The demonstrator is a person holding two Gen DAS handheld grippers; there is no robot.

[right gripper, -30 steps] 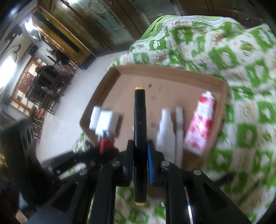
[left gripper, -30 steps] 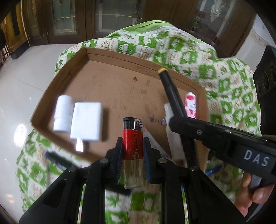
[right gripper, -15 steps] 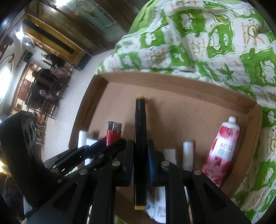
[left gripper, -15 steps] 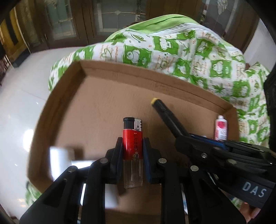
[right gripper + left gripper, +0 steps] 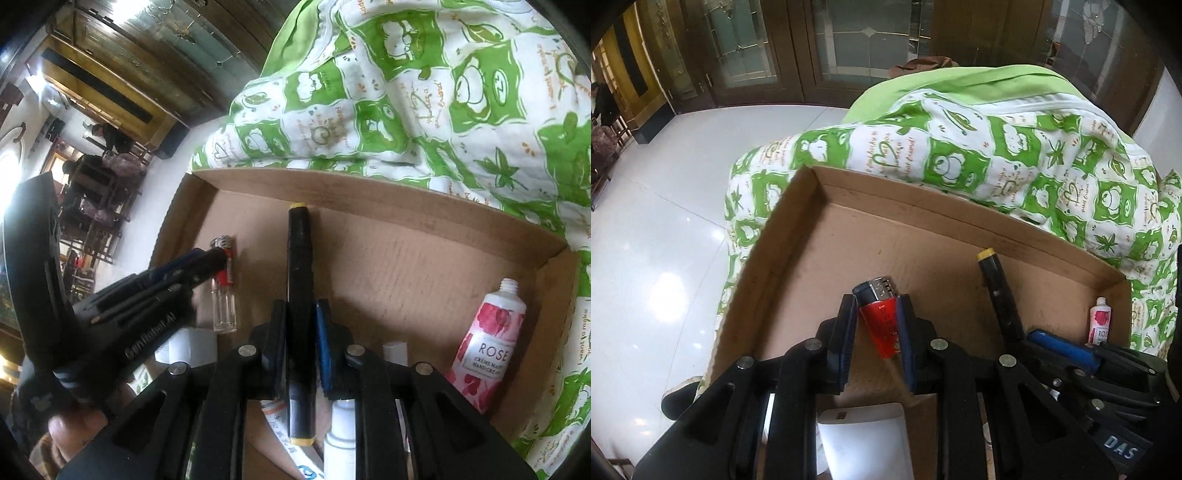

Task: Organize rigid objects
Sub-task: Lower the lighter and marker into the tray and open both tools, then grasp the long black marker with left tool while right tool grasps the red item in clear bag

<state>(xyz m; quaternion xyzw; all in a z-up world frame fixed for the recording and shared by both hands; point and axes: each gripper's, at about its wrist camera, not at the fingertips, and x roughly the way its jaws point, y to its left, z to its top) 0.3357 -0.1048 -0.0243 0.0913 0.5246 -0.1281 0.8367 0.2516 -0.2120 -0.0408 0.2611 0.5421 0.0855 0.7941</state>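
So both grippers are down inside the box (image 5: 960,218) on the green blanket (image 5: 1015,147). The left gripper (image 5: 877,325) has its fingers nearly closed on the red lighter (image 5: 881,325), which sits crooked between them, top leaning left, low over the box floor. The right gripper (image 5: 301,339) is opening around the black marker (image 5: 300,280); the marker sits between the fingers and looks like it's lying along the box floor, tip near the far wall.

What could go wrong: that tilted lighter might twist out or land skewed, maybe on the white charger (image 5: 864,439) just below it. The marker is round, so once free it could roll toward the lighter or the rose tube (image 5: 484,339). Also the 2 grippers are close together, so pulling the right one out could bump the left.
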